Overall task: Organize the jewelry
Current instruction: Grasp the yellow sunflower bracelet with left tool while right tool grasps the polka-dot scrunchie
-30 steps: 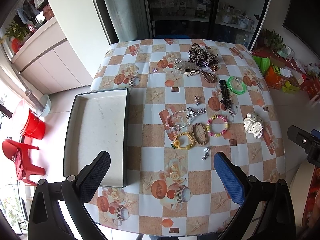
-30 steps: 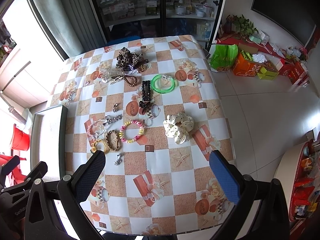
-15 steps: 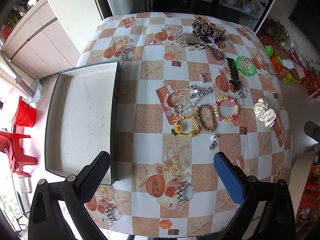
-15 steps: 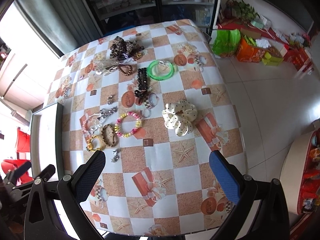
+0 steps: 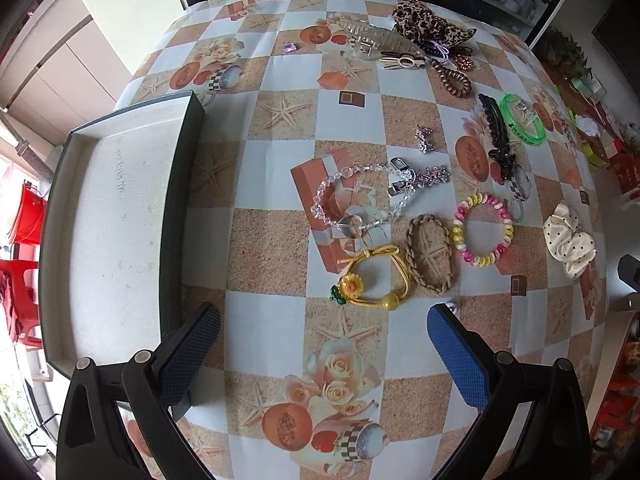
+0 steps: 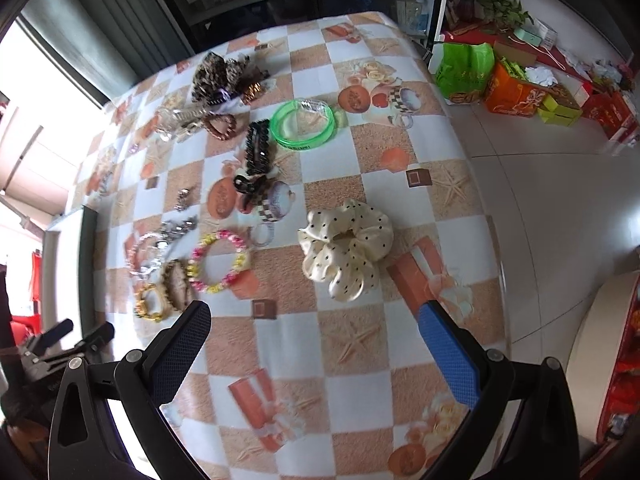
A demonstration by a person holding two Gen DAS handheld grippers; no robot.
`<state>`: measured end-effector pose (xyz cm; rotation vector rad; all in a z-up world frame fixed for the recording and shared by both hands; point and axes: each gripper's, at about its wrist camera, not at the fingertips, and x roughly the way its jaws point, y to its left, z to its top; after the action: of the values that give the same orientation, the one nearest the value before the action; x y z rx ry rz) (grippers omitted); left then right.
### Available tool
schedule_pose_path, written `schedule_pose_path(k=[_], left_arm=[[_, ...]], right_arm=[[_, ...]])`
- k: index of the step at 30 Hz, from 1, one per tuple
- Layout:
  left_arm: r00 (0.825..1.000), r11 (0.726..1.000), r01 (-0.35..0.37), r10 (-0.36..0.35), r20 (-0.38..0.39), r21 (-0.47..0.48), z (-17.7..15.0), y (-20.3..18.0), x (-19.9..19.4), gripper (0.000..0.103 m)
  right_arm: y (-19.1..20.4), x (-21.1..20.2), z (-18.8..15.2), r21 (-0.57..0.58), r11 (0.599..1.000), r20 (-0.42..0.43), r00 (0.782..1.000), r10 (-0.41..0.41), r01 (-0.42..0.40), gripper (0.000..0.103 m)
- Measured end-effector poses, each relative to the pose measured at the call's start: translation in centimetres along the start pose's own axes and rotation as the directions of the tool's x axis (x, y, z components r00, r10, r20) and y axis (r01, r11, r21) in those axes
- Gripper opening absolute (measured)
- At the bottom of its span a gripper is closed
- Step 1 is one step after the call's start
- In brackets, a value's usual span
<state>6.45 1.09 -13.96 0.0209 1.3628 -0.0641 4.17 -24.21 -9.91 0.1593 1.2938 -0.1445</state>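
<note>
Jewelry lies spread over a checked tablecloth. In the left wrist view an empty dark-rimmed tray (image 5: 182, 184) sits at the left. My left gripper (image 5: 322, 322) hangs open just short of a yellow sunflower hair tie (image 5: 372, 280), a braided brown ring (image 5: 430, 254) and a clear bead bracelet (image 5: 360, 200). A pink-yellow coil bracelet (image 5: 484, 230) lies to their right. My right gripper (image 6: 314, 326) is open above the cloth, just near of a cream dotted scrunchie (image 6: 346, 246). A green bangle (image 6: 302, 122) and a black hair claw (image 6: 256, 160) lie farther off.
A leopard scrunchie (image 5: 424, 22), clear clip (image 5: 376, 40) and brown coil tie (image 5: 452, 76) lie at the table's far end. The table's right edge drops to a tiled floor (image 6: 560, 200) with green and orange bags (image 6: 464, 68). A red stool (image 5: 18, 284) stands left.
Both grippers have come lower and nearer to the table, so the jewelry looms larger. The left one has closed in on the yellow hair tie, the right one on the cream scrunchie. Both stay open.
</note>
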Motion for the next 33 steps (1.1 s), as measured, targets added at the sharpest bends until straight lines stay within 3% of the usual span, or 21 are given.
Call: schedule_pose_path(k=[4,5,8,10,19,22,25,27,29,30,32,33], left_arm=[[1.0,1.0,-0.005,0.005,-0.011,0.0,0.6,0.2,2.0,0.102],[1.0,1.0,-0.008,0.008,-0.013,0.003,0.7,0.2,2.5,0.097],[1.0,1.0,-0.01,0.01,-0.027,0.01,0.9,0.3,3.8,0.094],[0.999,1.0,-0.013,0.014,-0.032,0.024,0.9,0.1,4.6,0.085],[1.0,0.999,-0.006,0.008,-0.027,0.047,1.1,-0.1,6.6,0.083],[1.0,0.999,0.002,-0.001,-0.014,0.052,1.2,-0.1,6.7,0.075],[1.0,0.997,0.007,-0.007,-0.001,0.076,1.0,-1.5,6.1,0.053],[1.0,0.996,0.012,-0.012,0.001,0.088,1.1,-2.2,5.8,0.032],[0.999,0.994,0.051,-0.052,0.004,0.097,1.1,-2.6,5.7,0.02],[0.998,0.993,0.059,-0.059,0.001,0.098,1.1,-2.8,5.6,0.02],[0.997,0.992,0.082,-0.082,-0.007,0.099,0.8,-2.6,5.2,0.019],[0.996,0.991,0.092,-0.092,-0.008,0.099,0.8,-2.7,5.0,0.019]], right_arm=[[-0.5,2.5,0.9,-0.029,0.999,-0.044,0.998,-0.045,0.044,0.103],[-0.7,3.0,1.0,-0.027,0.999,-0.056,0.997,-0.044,0.043,0.103],[-1.4,4.6,1.5,-0.019,0.999,-0.075,0.996,-0.05,0.048,0.103],[-1.4,5.5,1.9,-0.027,0.998,-0.07,0.996,-0.057,0.055,0.103],[-1.3,9.4,3.0,-0.067,0.994,-0.111,0.989,-0.097,0.09,0.103],[-1.5,10.3,2.8,-0.068,0.993,-0.138,0.985,-0.105,0.096,0.102],[-1.4,10.4,2.6,-0.086,0.99,-0.148,0.981,-0.122,0.11,0.094],[-1.1,9.9,2.6,-0.098,0.991,-0.136,0.985,-0.105,0.092,0.087],[-0.6,9.4,2.6,-0.12,0.989,-0.124,0.988,-0.097,0.082,0.067],[-0.1,9.1,2.5,-0.13,0.989,-0.12,0.988,-0.092,0.076,0.06],[0.5,8.8,2.6,-0.142,0.988,-0.121,0.989,-0.081,0.064,0.031],[0.6,8.6,2.6,-0.14,0.988,-0.125,0.989,-0.076,0.058,0.027]])
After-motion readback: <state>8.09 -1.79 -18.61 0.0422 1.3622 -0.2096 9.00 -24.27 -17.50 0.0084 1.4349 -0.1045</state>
